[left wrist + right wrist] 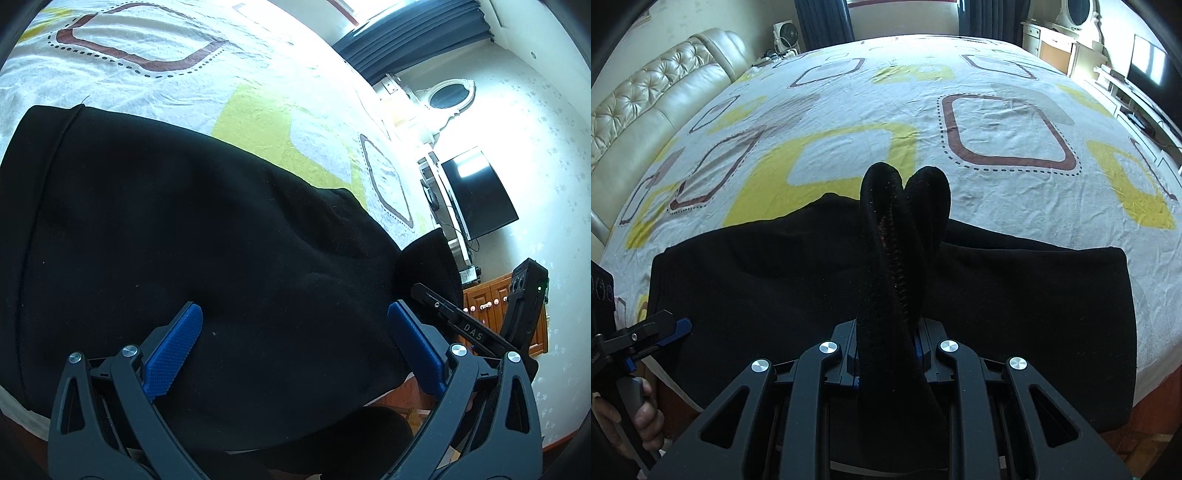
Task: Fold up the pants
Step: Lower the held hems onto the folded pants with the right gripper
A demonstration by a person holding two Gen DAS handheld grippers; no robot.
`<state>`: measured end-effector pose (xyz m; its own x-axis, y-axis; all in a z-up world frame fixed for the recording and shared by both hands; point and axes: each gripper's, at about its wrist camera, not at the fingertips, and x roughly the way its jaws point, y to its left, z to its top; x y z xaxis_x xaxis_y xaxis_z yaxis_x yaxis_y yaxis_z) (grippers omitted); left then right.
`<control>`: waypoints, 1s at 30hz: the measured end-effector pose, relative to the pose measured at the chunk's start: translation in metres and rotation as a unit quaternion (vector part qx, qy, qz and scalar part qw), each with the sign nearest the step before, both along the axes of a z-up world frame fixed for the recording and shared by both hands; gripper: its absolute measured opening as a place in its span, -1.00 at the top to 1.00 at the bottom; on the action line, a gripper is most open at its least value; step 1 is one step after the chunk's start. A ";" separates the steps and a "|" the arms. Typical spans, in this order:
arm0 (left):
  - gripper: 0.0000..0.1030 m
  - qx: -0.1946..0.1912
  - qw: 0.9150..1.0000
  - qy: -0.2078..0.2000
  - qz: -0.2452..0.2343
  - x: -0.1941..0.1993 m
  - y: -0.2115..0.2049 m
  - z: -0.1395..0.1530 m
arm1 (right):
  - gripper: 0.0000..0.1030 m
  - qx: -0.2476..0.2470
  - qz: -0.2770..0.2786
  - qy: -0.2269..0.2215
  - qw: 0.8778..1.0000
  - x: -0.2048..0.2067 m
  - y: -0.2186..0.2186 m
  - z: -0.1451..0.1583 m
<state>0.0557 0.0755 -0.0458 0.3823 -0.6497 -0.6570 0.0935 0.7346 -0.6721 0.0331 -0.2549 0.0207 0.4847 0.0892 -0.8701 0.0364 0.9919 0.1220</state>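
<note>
One pair of black pants, two tongs: right tongs gripping, left tongs agape.

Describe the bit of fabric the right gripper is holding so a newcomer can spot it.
Start at the bed sheet with yellow and brown squares; black pants lie across its near edge. From their middle a bunched fold stands up, pinched in the right gripper. It alone rises off the flat cloth, showing a stitched seam.

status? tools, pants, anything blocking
Left tool open over the pants. Right tool shut on a bunched pants edge. Pants lie on the bed. Nothing blocking.
</note>
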 end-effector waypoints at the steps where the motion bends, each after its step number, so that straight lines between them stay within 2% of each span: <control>1: -0.95 0.001 1.000 0.000 0.000 0.000 0.000 0.000 | 0.61 -0.010 0.001 0.000 1.000 0.000 0.004 -0.001; 7: -0.95 0.003 1.000 -0.002 -0.002 0.000 0.000 0.000 | 0.57 -0.057 0.005 0.002 0.998 -0.002 0.025 -0.013; 17: -0.95 0.009 1.000 -0.007 -0.005 -0.002 -0.005 0.002 | 0.37 -0.076 0.018 -0.006 0.997 -0.010 0.046 -0.023; 27: -0.95 0.014 1.000 -0.011 -0.008 -0.003 -0.010 0.003 | 0.17 -0.039 0.041 -0.015 0.998 -0.027 0.065 -0.020; 30: -0.95 0.014 1.000 -0.012 -0.010 -0.003 -0.011 0.003 | -0.02 0.005 0.058 -0.023 0.998 -0.037 0.074 -0.012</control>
<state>0.0523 0.0644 -0.0428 0.3859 -0.6383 -0.6661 0.1248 0.7515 -0.6478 -0.0038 -0.1809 0.0083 0.5105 0.1550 -0.8458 -0.0842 0.9879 0.1303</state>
